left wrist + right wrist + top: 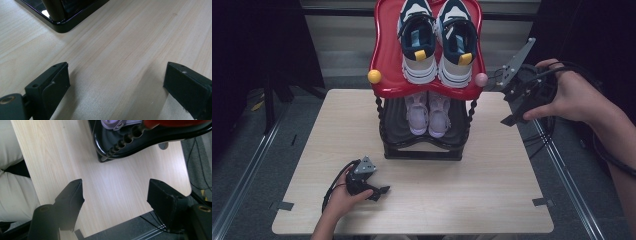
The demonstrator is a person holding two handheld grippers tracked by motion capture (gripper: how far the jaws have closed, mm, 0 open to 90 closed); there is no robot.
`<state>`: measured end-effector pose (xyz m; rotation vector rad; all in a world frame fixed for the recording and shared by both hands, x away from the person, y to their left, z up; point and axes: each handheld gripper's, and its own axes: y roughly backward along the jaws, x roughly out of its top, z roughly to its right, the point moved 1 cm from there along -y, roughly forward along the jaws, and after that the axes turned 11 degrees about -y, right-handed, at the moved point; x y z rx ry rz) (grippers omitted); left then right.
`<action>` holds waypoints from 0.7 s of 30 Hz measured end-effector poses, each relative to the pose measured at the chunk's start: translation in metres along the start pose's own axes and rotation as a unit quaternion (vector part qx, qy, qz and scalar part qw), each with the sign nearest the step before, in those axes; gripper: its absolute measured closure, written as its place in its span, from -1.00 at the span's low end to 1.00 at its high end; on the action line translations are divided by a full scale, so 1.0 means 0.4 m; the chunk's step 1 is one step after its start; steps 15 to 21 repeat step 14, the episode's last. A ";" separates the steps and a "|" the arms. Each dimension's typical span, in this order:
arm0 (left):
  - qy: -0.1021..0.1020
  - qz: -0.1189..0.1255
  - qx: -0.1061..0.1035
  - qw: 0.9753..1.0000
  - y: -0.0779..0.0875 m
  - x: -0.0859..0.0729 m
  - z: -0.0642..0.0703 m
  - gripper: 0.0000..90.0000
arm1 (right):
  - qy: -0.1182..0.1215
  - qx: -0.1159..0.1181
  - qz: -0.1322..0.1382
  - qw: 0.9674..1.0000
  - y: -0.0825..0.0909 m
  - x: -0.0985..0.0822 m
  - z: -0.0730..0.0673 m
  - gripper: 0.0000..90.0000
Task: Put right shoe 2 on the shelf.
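- The left hand [343, 197] lies low on the near left part of the bench [492, 195], with the forearm coming in from the near edge and the fingers wrapped around the body of the left tongs [379, 192].
- The left tongs rest on or just above the wood, pointing right and slightly far; in the left gripper view their jaws stand wide with bare bench between them.
- The black base [63, 23] of the shoe rack sits far of those tongs, near but apart from them.
- The right hand [574, 95] is raised off the far right corner of the bench, with the wrist bent so that the right tongs [512, 112] tilt down and towards the left.
- The right tongs are wide and hold nothing; the right gripper view shows bare bench between the jaws.
- The shoe rack [387, 75] stands at the far middle of the bench, just left of the right tongs and apart from them.
- Pink shoes [428, 112] sit on its lower black shelf, and white and navy sneakers [439, 45] on its red top tray.
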<state>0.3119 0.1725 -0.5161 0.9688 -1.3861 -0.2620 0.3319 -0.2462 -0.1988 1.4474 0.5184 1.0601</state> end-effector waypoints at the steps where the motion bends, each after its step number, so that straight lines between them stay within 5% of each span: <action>1: 0.000 -0.001 0.000 1.000 0.000 0.000 0.000 -0.87 | -0.003 0.002 -0.003 1.000 -0.007 -0.005 -0.002 -0.37; 14: 0.000 0.000 0.000 1.000 0.000 0.000 0.000 -0.87 | -0.013 0.013 0.007 1.000 -0.095 -0.065 -0.019 -0.38; 21: 0.000 0.000 0.000 1.000 0.000 0.000 0.000 -0.87 | -0.013 0.013 0.007 1.000 -0.095 -0.065 -0.019 -0.38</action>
